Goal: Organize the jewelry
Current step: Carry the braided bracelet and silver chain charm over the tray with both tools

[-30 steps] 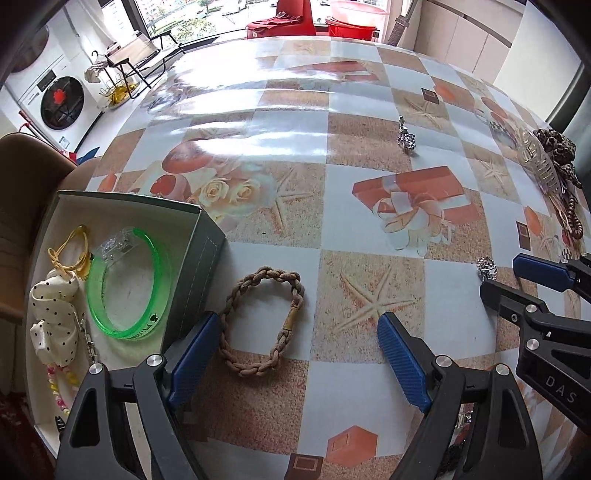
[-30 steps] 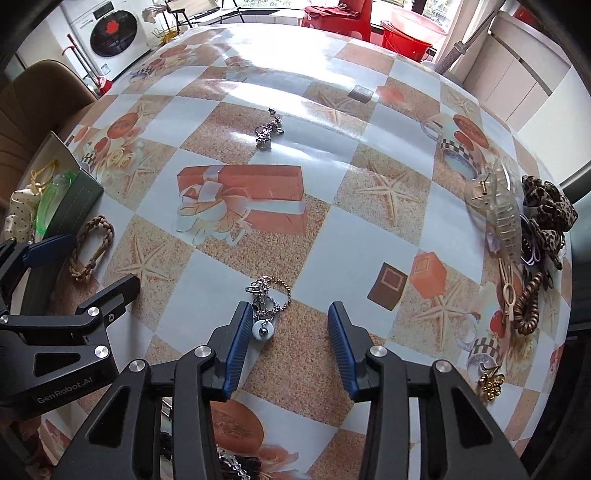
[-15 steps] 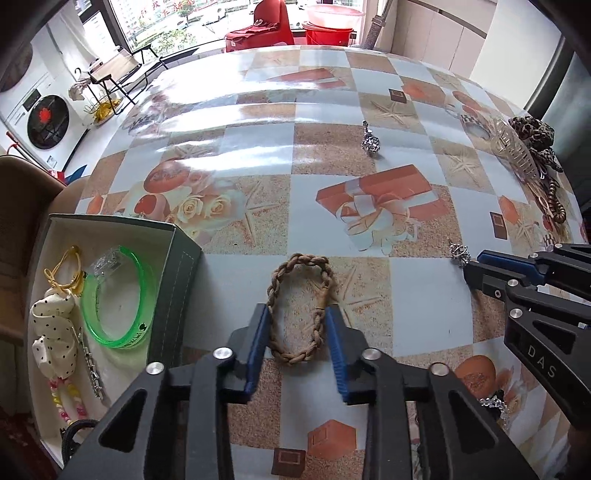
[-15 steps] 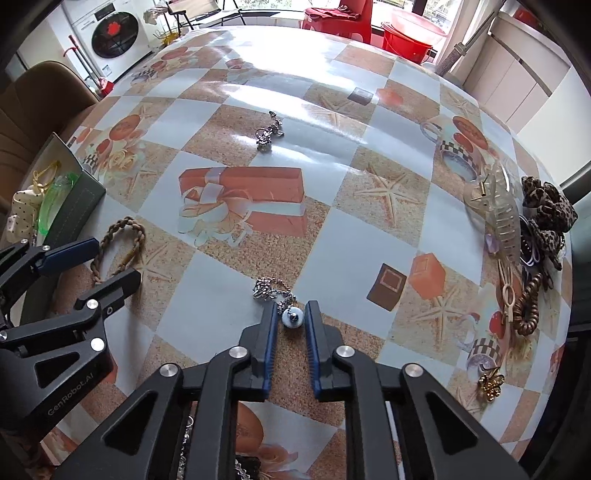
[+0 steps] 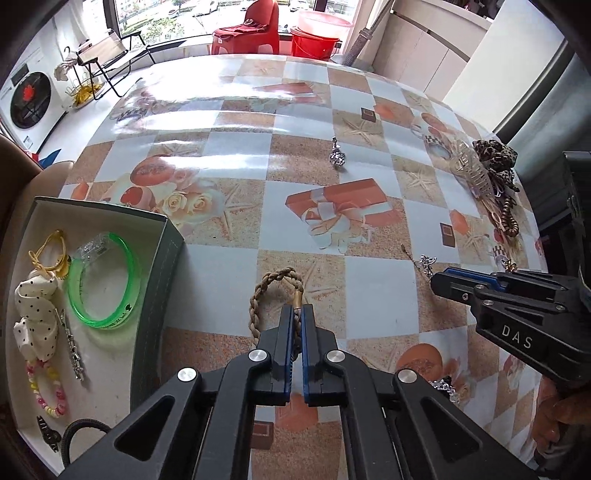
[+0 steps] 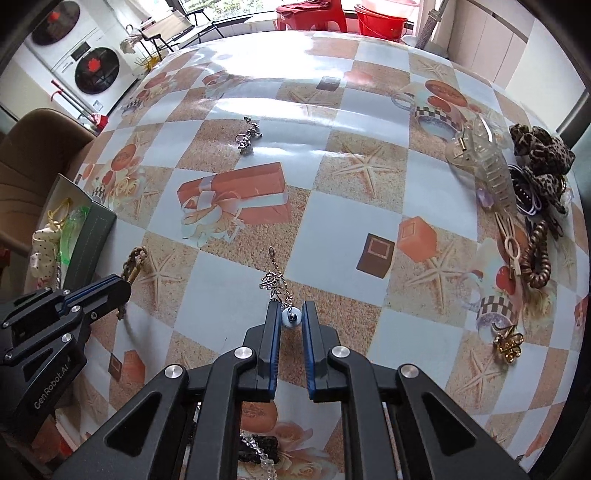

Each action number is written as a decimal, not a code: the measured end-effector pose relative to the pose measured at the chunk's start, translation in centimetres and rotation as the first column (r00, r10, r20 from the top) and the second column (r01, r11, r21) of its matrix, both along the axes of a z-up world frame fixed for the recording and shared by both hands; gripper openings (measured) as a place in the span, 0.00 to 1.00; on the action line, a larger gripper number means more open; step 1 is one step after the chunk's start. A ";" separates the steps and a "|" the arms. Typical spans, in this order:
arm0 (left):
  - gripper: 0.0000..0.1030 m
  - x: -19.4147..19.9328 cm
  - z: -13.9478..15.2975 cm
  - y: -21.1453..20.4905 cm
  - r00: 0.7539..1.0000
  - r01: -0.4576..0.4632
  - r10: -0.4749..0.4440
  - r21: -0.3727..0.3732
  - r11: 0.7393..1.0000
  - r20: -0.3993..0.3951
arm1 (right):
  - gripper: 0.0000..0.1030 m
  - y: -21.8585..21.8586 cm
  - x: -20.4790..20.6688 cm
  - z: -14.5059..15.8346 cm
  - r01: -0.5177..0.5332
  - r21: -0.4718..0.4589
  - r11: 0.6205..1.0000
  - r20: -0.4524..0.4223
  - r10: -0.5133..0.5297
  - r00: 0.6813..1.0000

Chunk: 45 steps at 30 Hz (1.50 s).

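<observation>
A red plastic chair [image 5: 246,27] stands behind the table, beside a red bucket [image 5: 317,37]; a washing machine [image 6: 96,70] is at the left; a brown chair [image 6: 35,155] is near the table edge.

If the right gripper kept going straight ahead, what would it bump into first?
The right gripper already pinches a round bead, so first comes that piece's own silver chain just ahead. Beyond it the tablecloth looks bare, though depth is hard to judge.
</observation>
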<state>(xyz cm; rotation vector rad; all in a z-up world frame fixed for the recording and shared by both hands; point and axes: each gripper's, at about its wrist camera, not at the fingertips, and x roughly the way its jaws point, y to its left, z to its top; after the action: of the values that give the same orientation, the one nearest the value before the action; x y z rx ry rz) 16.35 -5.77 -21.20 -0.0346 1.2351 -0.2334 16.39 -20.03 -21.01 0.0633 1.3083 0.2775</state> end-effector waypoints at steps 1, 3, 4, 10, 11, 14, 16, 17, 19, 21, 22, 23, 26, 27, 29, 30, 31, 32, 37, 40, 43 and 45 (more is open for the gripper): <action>0.06 -0.1 0.3 0.0 1.000 0.001 -0.001 -0.005 1.000 0.003 | 0.12 -0.2 -0.1 0.1 0.010 0.014 1.000 -0.005 -0.010 1.000; 0.06 -0.3 0.9 0.2 1.000 0.004 -0.004 -0.015 1.000 0.009 | 0.12 -0.7 -0.4 0.5 0.031 0.044 0.999 -0.015 -0.031 0.999; 0.06 -0.5 1.2 0.3 1.000 0.005 -0.005 -0.021 1.000 0.013 | 0.12 -0.8 -0.6 0.7 0.039 0.052 0.998 -0.018 -0.038 0.999; 0.06 -1.6 3.0 1.1 1.000 0.007 -0.006 -0.055 0.998 0.029 | 0.12 -0.9 -1.3 1.8 0.063 0.089 0.994 -0.025 -0.061 0.998; 0.06 -1.8 3.3 1.3 0.999 0.007 -0.005 -0.060 0.998 0.034 | 0.12 -0.9 -1.5 2.0 0.064 0.094 0.994 -0.026 -0.062 0.998; 0.06 -2.4 4.2 2.0 0.999 0.001 0.002 -0.077 0.997 0.046 | 0.12 -0.7 -2.1 2.7 0.071 0.106 0.992 -0.028 -0.068 0.997; 0.06 -2.8 4.9 2.7 0.998 -0.005 0.010 -0.086 0.996 0.055 | 0.12 -0.5 -2.4 3.1 0.075 0.115 0.991 -0.030 -0.072 0.997; 0.06 -3.0 5.2 3.1 0.998 -0.008 0.014 -0.090 0.996 0.061 | 0.12 -0.4 -2.4 3.3 0.077 0.119 0.990 -0.030 -0.074 0.997; 0.06 -3.4 5.9 3.7 0.997 -0.015 0.022 -0.096 0.995 0.072 | 0.12 -0.2 -2.7 3.8 0.081 0.128 0.988 -0.032 -0.077 0.997; 0.06 -3.7 6.5 4.4 0.996 -0.024 0.032 -0.102 0.995 0.082 | 0.12 0.3 -2.9 4.4 0.078 0.134 0.988 -0.029 -0.075 0.997; 0.06 -3.9 6.8 4.8 0.995 -0.028 0.037 -0.105 0.994 0.087 | 0.12 0.5 -3.0 4.7 0.074 0.136 0.988 -0.026 -0.071 0.997; 0.06 -4.1 7.1 5.1 0.995 -0.031 0.041 -0.107 0.994 0.091 | 0.12 0.8 -3.1 5.0 0.069 0.137 0.988 -0.022 -0.067 0.998; 0.06 -4.8 7.7 6.4 0.994 -0.035 0.046 -0.113 0.993 0.100 | 0.12 2.0 -3.3 6.2 0.047 0.147 0.988 -0.009 -0.046 0.999; 0.06 -5.1 7.9 6.9 0.993 -0.038 0.050 -0.111 0.993 0.104 | 0.12 2.3 -3.4 6.5 0.039 0.150 0.988 -0.005 -0.039 0.999; 0.06 -5.6 8.2 8.0 0.992 -0.052 0.063 -0.106 0.993 0.108 | 0.12 3.5 -3.3 7.3 0.016 0.158 0.987 0.006 -0.018 1.000; 0.06 -5.8 8.3 8.6 0.991 -0.062 0.074 -0.105 0.993 0.108 | 0.12 4.2 -3.3 7.6 0.004 0.162 0.987 0.012 -0.006 1.000; 0.06 -6.1 8.4 9.3 0.991 -0.073 0.084 -0.103 0.992 0.109 | 0.12 4.8 -3.2 7.9 -0.008 0.165 0.986 0.016 0.005 1.000; 0.06 -6.3 8.5 9.9 0.989 -0.085 0.096 -0.101 0.991 0.110 | 0.12 5.6 -3.2 8.2 -0.022 0.170 0.985 0.022 0.018 1.000; 0.06 -7.7 8.5 13.7 0.981 -0.149 0.158 -0.087 0.985 0.109 | 0.12 9.7 -3.0 9.4 -0.096 0.190 0.977 0.047 0.089 0.995; 0.06 -8.4 8.1 15.8 0.976 -0.187 0.194 -0.076 0.979 0.099 | 0.12 12.2 -3.1 9.7 -0.141 0.199 0.970 0.053 0.133 0.990; 0.06 -9.2 7.7 17.5 0.970 -0.220 0.226 -0.066 0.973 0.091 | 0.12 15.0 -3.2 9.7 -0.194 0.200 0.960 0.057 0.187 0.981; 0.06 -9.8 7.3 18.5 0.966 -0.240 0.244 -0.061 0.969 0.083 | 0.12 16.6 -3.4 9.6 -0.227 0.201 0.953 0.058 0.219 0.974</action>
<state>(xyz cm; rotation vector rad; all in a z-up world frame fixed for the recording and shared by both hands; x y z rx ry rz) 6.57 12.75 -13.88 -0.2158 1.1230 -0.0524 13.01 -3.40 -11.36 0.0861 1.2493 0.6055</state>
